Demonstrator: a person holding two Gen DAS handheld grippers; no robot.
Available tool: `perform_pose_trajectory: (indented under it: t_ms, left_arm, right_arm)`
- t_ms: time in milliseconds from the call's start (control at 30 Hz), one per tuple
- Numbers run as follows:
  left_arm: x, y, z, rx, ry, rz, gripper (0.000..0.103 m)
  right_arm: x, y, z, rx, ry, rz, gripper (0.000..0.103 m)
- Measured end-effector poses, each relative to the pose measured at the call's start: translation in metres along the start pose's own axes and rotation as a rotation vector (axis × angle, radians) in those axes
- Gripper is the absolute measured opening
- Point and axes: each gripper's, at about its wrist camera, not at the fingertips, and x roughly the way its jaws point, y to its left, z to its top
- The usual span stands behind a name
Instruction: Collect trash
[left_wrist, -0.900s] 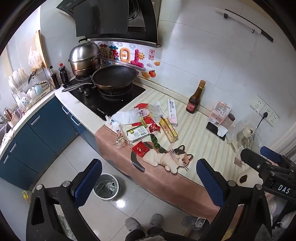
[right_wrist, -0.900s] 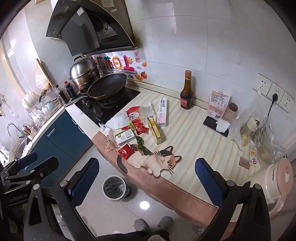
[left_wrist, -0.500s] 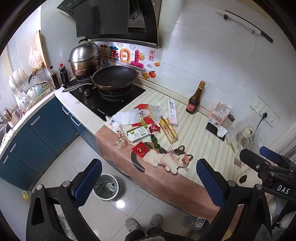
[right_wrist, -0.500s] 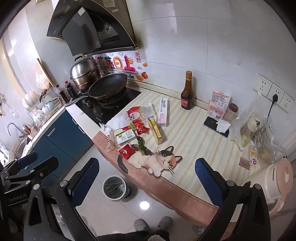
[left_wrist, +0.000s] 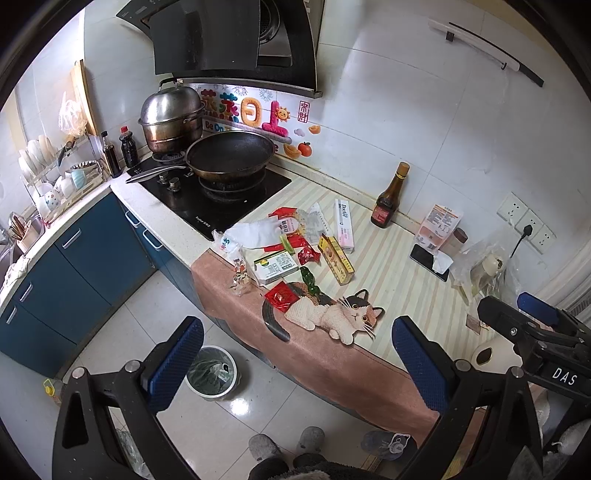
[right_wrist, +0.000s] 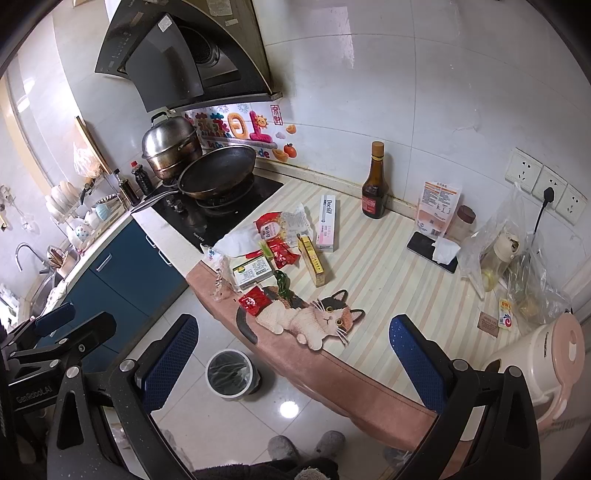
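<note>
A pile of trash lies on the striped counter mat: a red wrapper (left_wrist: 281, 296) (right_wrist: 253, 301), a green wrapper (left_wrist: 309, 281), a white-green box (left_wrist: 276, 266) (right_wrist: 252, 271), a yellow box (left_wrist: 336, 259) (right_wrist: 312, 260), a pink-white box (left_wrist: 344, 226) (right_wrist: 327, 223), a white bag (left_wrist: 255, 232) and clear wrappers (left_wrist: 240, 281). A small trash bin (left_wrist: 211, 373) (right_wrist: 229, 373) stands on the floor below the counter. My left gripper (left_wrist: 295, 363) is open and empty, well back from the counter. My right gripper (right_wrist: 291, 365) is open and empty, also held back above the floor.
A stove with a wok (left_wrist: 229, 157) and a steel pot (left_wrist: 170, 122) is at the left. A dark bottle (left_wrist: 388, 199), a phone (left_wrist: 428, 260), plastic bags (right_wrist: 517, 266) and a pink kettle (right_wrist: 543, 369) stand at the right. A cat-shaped mat (left_wrist: 332, 314) lies at the counter's front edge.
</note>
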Motion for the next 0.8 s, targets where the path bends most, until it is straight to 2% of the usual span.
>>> perform_pose_trajectory:
  t_ms: [800]
  left_arm:
    - [-0.007,0.005,-0.001,-0.004,-0.005,-0.006,0.103]
  right_arm:
    - [-0.009,0.014,-0.002,0.0,-0.003,0.01,0.103]
